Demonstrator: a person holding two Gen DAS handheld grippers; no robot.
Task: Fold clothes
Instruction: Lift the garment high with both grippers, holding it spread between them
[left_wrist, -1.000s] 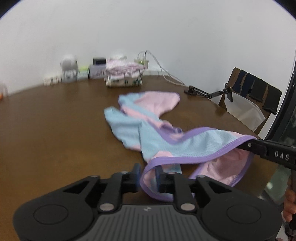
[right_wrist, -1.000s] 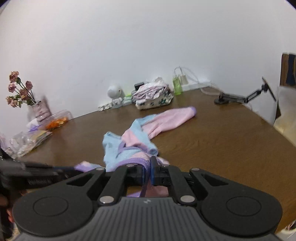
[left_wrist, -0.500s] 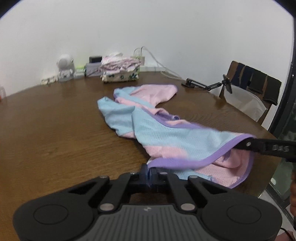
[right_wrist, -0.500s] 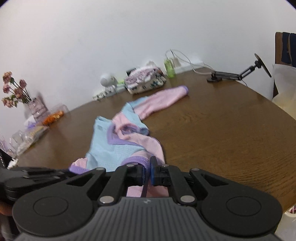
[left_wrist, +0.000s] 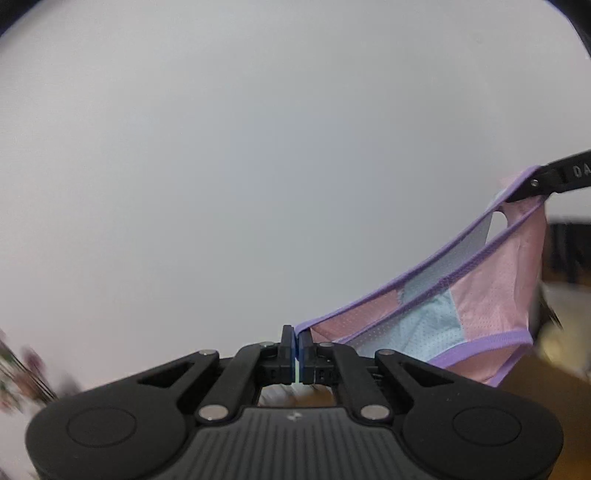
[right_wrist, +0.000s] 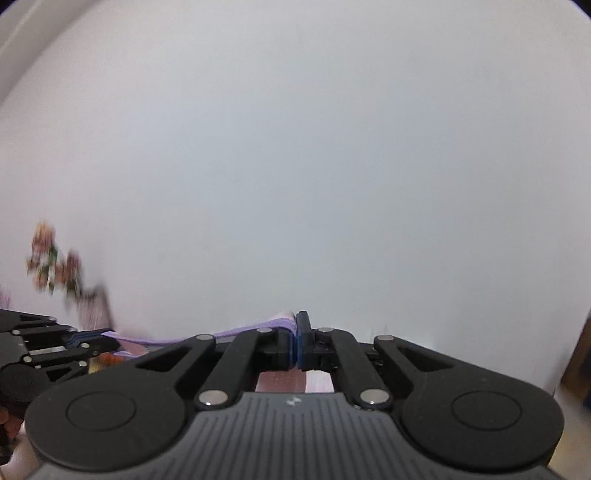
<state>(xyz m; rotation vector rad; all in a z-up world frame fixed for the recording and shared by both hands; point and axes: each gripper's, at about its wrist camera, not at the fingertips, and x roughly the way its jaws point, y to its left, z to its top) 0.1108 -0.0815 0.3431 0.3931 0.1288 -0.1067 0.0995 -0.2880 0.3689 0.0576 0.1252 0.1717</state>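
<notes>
A pink and light-blue mesh garment (left_wrist: 461, 306) with purple trim hangs in the air in front of a white wall. My left gripper (left_wrist: 297, 338) is shut on its purple hem at one end. The right gripper (left_wrist: 532, 186) pinches the hem at the other end, up at the right of the left wrist view. In the right wrist view my right gripper (right_wrist: 296, 325) is shut on the purple hem (right_wrist: 251, 330), which runs left to the left gripper (right_wrist: 92, 339). The cloth below both grippers is mostly hidden behind their bodies.
A blurred bunch of pink flowers (right_wrist: 55, 266) stands low at the left. A strip of brown table (left_wrist: 535, 373) and a dark chair (left_wrist: 569, 251) show at the right edge of the left wrist view. The white wall fills the remainder of both views.
Both grippers rose well above the table, lifting the garment off it. The hem is now stretched between them. The table and its objects dropped out of view.
</notes>
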